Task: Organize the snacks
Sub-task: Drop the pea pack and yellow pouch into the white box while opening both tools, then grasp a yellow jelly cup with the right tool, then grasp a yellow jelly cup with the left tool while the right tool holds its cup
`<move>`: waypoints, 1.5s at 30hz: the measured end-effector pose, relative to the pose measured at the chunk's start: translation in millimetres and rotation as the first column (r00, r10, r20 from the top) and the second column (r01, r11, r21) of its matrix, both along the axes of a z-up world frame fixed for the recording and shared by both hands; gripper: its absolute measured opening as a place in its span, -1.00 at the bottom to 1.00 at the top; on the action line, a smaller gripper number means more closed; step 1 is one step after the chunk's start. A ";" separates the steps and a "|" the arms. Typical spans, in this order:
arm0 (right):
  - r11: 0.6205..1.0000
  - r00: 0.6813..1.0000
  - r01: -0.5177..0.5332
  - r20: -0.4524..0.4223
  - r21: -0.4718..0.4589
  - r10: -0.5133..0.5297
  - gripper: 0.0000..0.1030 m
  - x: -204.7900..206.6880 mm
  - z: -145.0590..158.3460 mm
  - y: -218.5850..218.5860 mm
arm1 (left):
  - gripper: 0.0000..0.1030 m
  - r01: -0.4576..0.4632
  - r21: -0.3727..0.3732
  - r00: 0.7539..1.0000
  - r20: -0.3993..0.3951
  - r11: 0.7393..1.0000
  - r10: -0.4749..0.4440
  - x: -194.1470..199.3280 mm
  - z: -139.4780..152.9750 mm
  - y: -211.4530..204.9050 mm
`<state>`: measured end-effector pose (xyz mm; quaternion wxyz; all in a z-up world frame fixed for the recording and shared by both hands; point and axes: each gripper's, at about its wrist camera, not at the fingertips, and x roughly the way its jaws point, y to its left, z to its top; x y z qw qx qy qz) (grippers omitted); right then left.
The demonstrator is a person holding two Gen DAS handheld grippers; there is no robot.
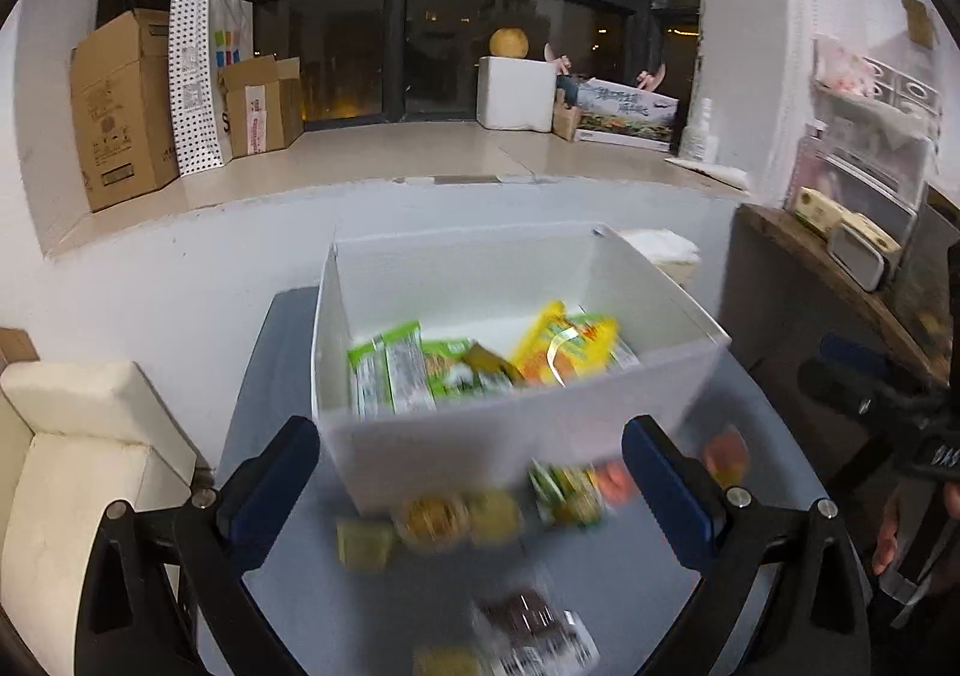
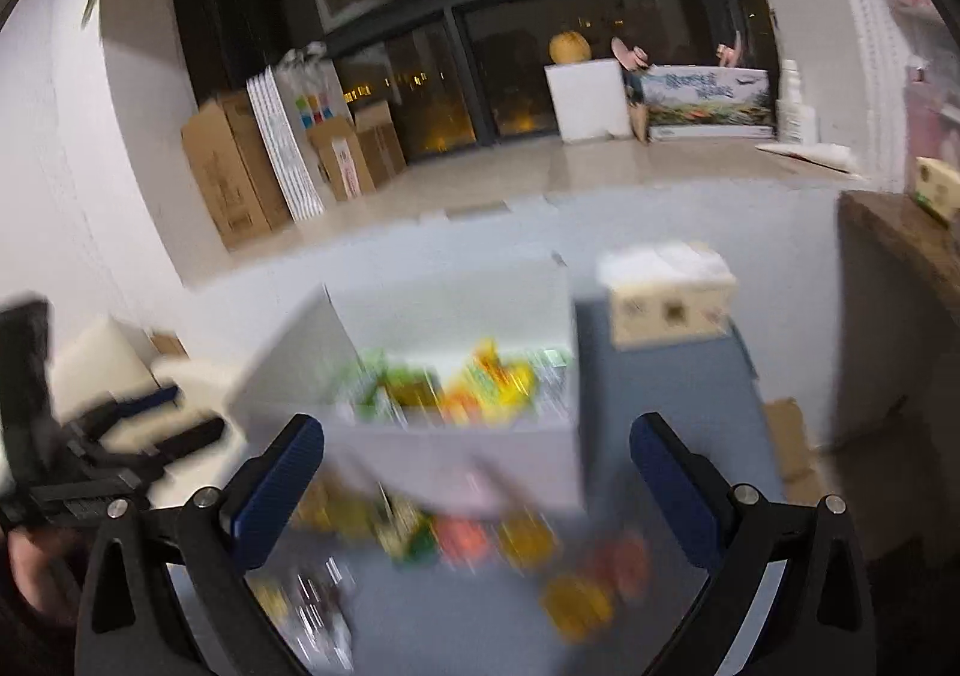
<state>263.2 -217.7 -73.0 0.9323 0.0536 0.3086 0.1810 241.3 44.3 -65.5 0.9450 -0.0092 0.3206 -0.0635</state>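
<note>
Looking along the left gripper, its two blue-padded fingers stood spread wide with nothing pinched between them. Just beyond them sat a white box on a blue-grey table, holding green snack packets on its left side and a yellow-orange packet on its right. Loose snacks lay on the table against the near wall of the box, blurred, and a dark brown packet lay nearer the camera. A cream armchair stood to the left of the table.

Seen from the right gripper, the picture was heavily smeared. Its jaws were likewise wide apart and held nothing. The same white box sat ahead and slightly left, coloured packets inside it, with more snacks scattered on the table in front. A cardboard box stood just right of the white one
</note>
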 end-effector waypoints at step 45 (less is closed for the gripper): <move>0.953 0.944 0.231 -0.194 -0.195 -0.268 -0.04 7.7 -117.0 6.4 | 1.00 -0.013 -0.075 0.988 -0.153 0.997 0.001 -109.7 -82.3 -8.5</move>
